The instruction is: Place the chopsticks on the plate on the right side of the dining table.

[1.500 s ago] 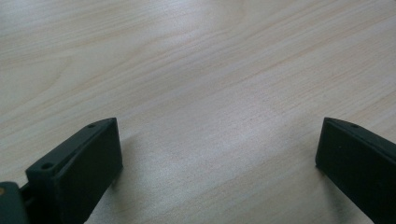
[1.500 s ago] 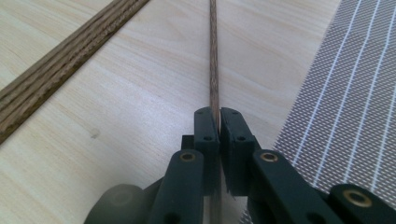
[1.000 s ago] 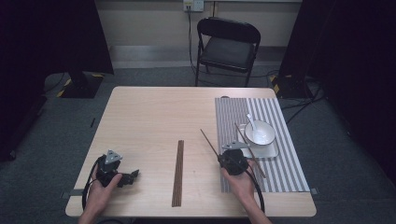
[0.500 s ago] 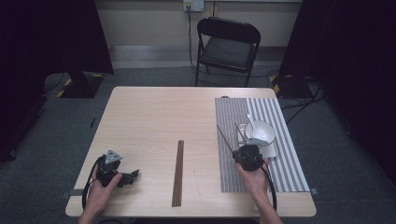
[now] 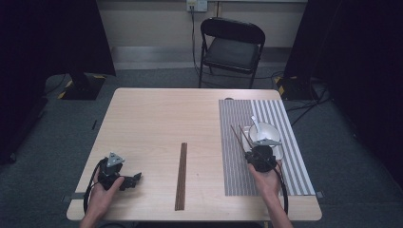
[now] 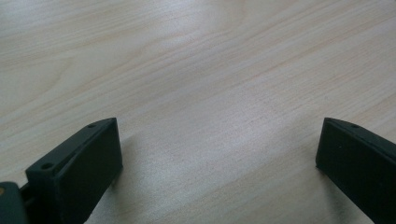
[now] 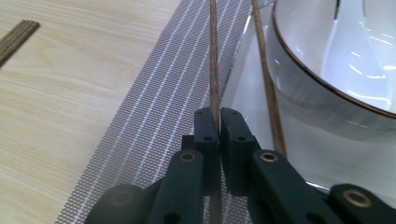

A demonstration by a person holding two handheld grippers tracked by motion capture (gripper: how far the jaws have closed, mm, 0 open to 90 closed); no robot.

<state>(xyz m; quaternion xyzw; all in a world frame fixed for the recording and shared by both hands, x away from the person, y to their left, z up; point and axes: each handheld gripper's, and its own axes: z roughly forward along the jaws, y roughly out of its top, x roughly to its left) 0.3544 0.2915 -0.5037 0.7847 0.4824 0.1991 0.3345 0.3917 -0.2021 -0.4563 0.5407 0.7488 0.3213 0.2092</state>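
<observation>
On the bench [image 5: 157,118], a placemat [image 5: 233,166] covers the right part. A bowl [image 5: 266,133] sits on a tray [image 7: 261,140] on the placemat, with a spoon [image 5: 256,126] in it. Left of the bowl, one chopstick [image 7: 268,93] lies on the tray. A bundle of chopsticks [image 5: 181,175] lies mid-bench, left of the placemat. A chair [image 5: 233,45] stands behind the bench.

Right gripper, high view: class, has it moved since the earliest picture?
Yes. The right gripper, shut on a chopstick, has shifted rightward from the bare table onto the striped placemat, beside the white bowl.
</observation>
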